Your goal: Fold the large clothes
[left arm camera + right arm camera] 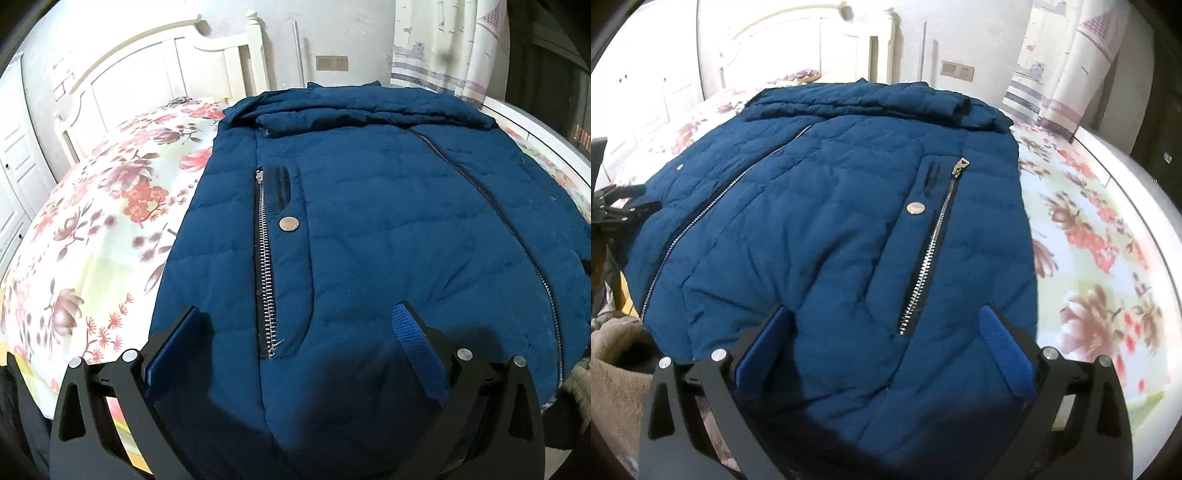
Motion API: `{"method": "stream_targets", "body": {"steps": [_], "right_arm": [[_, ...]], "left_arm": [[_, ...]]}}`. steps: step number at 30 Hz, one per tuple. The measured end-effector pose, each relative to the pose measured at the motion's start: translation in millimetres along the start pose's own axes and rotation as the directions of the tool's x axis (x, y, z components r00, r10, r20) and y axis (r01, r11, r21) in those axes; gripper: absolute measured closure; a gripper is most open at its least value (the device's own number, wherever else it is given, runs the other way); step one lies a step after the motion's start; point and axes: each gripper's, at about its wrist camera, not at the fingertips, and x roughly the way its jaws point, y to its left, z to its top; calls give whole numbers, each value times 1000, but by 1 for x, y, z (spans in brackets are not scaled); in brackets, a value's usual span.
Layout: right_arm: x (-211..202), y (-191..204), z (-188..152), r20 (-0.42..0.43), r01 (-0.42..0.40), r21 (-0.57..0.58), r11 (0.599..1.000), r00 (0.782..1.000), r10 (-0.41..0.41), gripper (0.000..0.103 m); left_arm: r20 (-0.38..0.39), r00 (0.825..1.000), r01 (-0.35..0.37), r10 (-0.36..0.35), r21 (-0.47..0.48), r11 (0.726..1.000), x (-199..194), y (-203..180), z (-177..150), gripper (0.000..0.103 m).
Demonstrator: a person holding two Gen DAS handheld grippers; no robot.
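While the blue padded jacket (388, 229) lies front-up on the floral bedspread (103, 229) of the bed, both grippers hang over its near hem. The left gripper (299, 325) has its jaws spread wide and empty, straddling a zipped side pocket (266, 258). The right gripper (886, 325) is likewise spread apart, holding nothing. A white headboard (155, 66) stands behind.
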Motion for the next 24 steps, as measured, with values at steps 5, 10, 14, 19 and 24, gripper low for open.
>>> {"method": "stream_targets", "body": {"steps": [5, 10, 14, 19, 24], "right_arm": [[-8, -25, 0, 17, 58, 76, 995, 998, -60, 3], [4, -36, -7, -1, 9, 145, 989, 1000, -9, 2], [-8, -39, -3, 11, -2, 151, 989, 1000, 0, 2], [-23, -60, -20, 15, -90, 241, 966, 996, 88, 2], [-38, -63, -48, 52, -156, 252, 955, 988, 147, 21]], "left_arm": [[6, 1000, 13, -13, -16, 1000, 0, 2, -3, 4], [5, 1000, 18, -18, -18, 1000, 1, 2, -1, 4], [17, 999, 33, -33, -35, 999, -8, 5, 0, 5], [60, 976, 216, -208, -202, 955, -27, 54, -15, 5], [97, 953, 302, -286, -265, 916, -38, 87, -48, 5]]}}
